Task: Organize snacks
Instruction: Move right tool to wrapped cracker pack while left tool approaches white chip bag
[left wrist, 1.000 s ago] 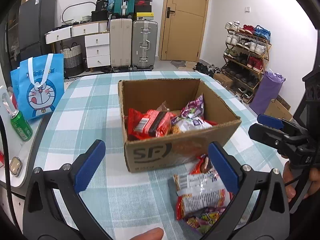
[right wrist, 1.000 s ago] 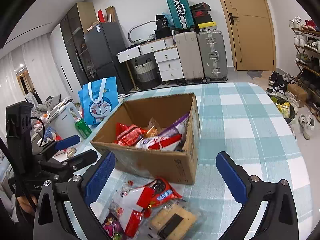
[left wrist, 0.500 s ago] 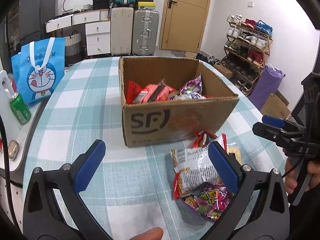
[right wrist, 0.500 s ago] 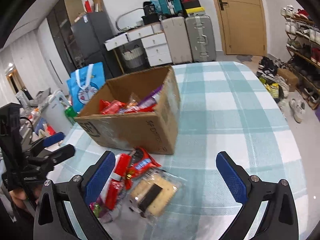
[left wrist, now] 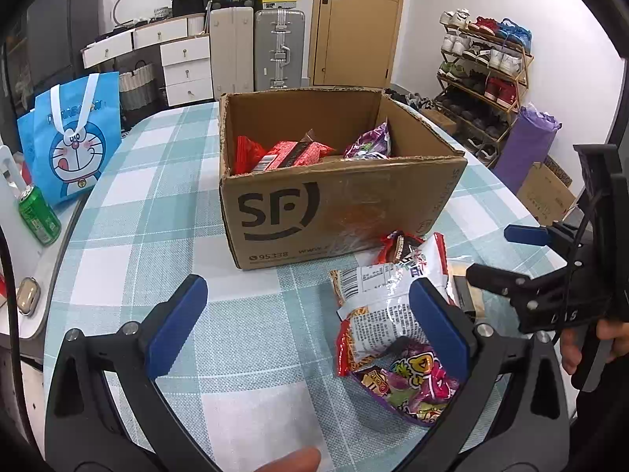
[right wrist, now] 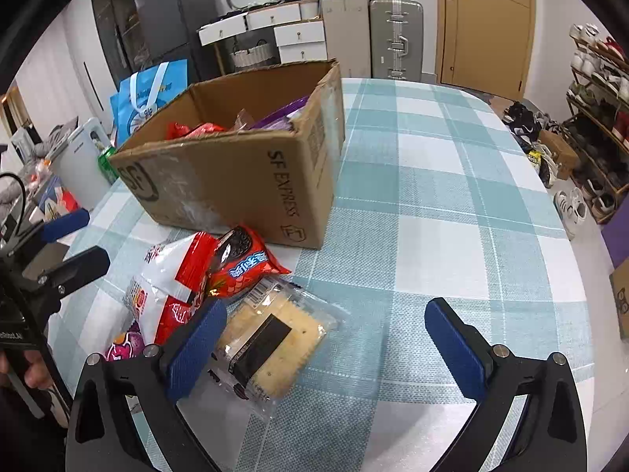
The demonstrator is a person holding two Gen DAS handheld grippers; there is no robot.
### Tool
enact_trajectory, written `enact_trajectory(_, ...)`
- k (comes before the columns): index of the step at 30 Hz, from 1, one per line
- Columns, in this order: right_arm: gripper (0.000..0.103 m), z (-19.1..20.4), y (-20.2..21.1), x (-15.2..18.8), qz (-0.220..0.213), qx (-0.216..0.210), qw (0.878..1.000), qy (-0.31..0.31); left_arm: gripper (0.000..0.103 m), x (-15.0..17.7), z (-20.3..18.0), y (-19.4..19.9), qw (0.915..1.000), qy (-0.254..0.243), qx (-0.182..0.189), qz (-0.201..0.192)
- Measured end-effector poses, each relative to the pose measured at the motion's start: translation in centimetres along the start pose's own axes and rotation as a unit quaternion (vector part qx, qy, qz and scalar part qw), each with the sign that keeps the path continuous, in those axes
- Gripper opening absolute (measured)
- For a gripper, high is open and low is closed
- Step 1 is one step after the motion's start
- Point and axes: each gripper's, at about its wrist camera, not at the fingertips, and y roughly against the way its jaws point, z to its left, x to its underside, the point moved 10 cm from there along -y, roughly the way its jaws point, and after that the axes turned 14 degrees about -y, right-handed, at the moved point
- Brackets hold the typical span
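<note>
A round table covered in a teal-and-white checked cloth (right wrist: 432,181) carries an open brown cardboard box printed "SF" (left wrist: 338,204). Inside the box lie several snack packets, among them red wrappers (left wrist: 287,153) and a purple one (left wrist: 371,142). A blue cartoon-cat tote bag (left wrist: 74,145) stands off the table's left edge, with a green drinks can (left wrist: 38,214) near it.

Loose snacks lie on the cloth just in front of the box's near right corner: a white-and-red noodle bag (left wrist: 385,303), a purple candy bag (left wrist: 412,381) partly under it, a red sandwich-cookie packet (right wrist: 241,261) and a clear-wrapped cracker pack (right wrist: 271,342).

The left gripper (left wrist: 306,326) hovers above the cloth, jaws spread wide, nothing between them. The right gripper (right wrist: 326,346) is likewise spread wide and empty, its left pad over the cracker pack's edge.
</note>
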Motion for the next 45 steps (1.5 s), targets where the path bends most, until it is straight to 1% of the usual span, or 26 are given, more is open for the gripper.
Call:
enact_trajectory(2,0.102,0.3,-0.6,0.5,0.011,-0.004,1.000,0.004,0.102,0.1,-0.1,-0.2,1.0000,-0.003,0.003,0.003)
enact_trajectory(5,0.102,0.8,-1.6,1.4,0.024,0.006,1.000,0.018,0.102,0.3,-0.2,-0.5,0.9999,-0.008,-0.001,0.009)
enact_trajectory(8,0.102,1.6,-2.2,2.1,0.033,0.006,0.999,0.026,0.102,0.6,-0.4,-0.8,0.9999,-0.010,0.001,0.014)
enact_trajectory(16,0.102,2.9,-2.8,2.7,0.033,0.007,0.999,0.032,0.102,0.8,-0.3,-1.5,0.9998,-0.008,0.001,0.020)
enact_trajectory(33,0.102,2.4,-3.6,2.7,0.039,0.007,0.999,0.018,0.102,1.2,0.5,-2.3,0.9996,0.001,0.005,0.027)
enact_trajectory(38,0.102,1.6,-3.5,2.6,0.041,0.022,0.998,0.031,0.102,1.2,0.7,-2.4,0.9996,0.002,0.004,0.027)
enact_trajectory(45,0.102,0.2,-3.3,3.0,0.050,0.030,0.997,0.052,0.102,1.4,0.8,-2.6,0.9996,0.002,0.005,0.029)
